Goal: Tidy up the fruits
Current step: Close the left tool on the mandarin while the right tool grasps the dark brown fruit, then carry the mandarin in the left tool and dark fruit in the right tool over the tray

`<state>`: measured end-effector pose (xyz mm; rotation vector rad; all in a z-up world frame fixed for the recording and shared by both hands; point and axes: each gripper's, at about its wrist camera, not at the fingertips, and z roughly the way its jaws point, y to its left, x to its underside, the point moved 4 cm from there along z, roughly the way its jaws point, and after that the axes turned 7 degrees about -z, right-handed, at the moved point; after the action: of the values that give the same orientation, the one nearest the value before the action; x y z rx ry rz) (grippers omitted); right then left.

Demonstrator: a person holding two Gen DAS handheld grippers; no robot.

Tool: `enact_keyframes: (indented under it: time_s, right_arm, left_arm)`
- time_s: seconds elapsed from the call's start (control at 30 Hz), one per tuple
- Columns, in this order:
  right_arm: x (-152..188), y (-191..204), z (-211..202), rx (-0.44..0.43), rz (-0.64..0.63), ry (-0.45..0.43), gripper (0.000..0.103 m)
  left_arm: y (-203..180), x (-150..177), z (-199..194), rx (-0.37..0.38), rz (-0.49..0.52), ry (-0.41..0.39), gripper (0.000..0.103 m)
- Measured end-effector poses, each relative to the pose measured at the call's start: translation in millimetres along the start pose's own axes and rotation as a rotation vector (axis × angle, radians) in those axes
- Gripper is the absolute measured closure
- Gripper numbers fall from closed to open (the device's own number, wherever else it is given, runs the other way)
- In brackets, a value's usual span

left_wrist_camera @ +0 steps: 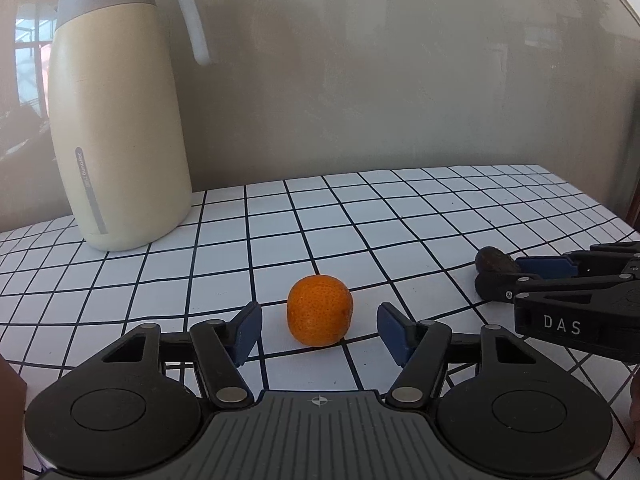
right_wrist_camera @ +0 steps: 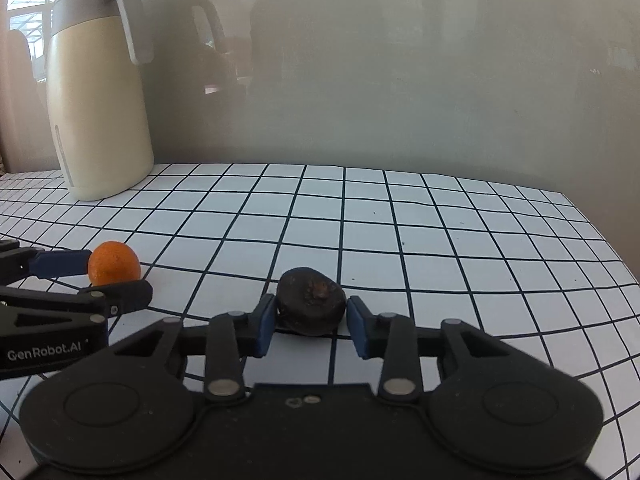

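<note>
A white tabletop ruled with a black grid runs back to a plain grey-beige wall, its far edge meeting the wall and its right-hand edge falling away in the right wrist view; most of the surface beyond and to the right of the fruit lies bare. At the far left corner stands a tall cream thermal jug with a grey lid and a curved white handle, upright and well apart from the fruit, with a window showing behind it. The left gripper sits low over the near part of the table, its blue pads spread either side of an orange that rests on the cloth; a clear gap shows on each side, so the pads do not touch the fruit. To its right, the right gripper brackets a dark, wrinkled brown fruit, which also lies on the table; the left pad appears to touch the fruit's side, while a thin sliver of space seems to remain at the right pad, so a firm pinch cannot be told. The two grippers lie side by side, close together, each visible at the edge of the other's view, with the two fruits near each other in the table's front-centre area.
</note>
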<state>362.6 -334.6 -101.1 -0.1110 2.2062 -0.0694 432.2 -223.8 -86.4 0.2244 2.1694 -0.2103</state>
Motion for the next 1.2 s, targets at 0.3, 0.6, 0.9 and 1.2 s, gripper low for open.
enact_keyframes:
  time_s: [0.3,0.6,0.9,1.2]
  right_arm:
    - [-0.4,2.9,-7.4,-0.003,0.002,0.000,0.074]
    - [-3.2,2.8,-43.9,0.013,0.002,-0.038,0.074]
    - [2.7,19.5,-91.6,0.019,-0.013,-0.073,0.074]
    - [23.0,49.8,-143.4,0.006,-0.044,-0.082,0.074]
  left_arm:
    - [-7.8,3.2,-8.3,0.015,0.022,-0.012,0.069]
    - [-7.2,12.4,-43.1,0.022,0.037,-0.029,0.069]
    - [-1.7,27.3,-100.7,0.021,0.029,-0.054,0.069]
    - [7.9,42.0,-155.4,-0.001,0.040,-0.085,0.069]
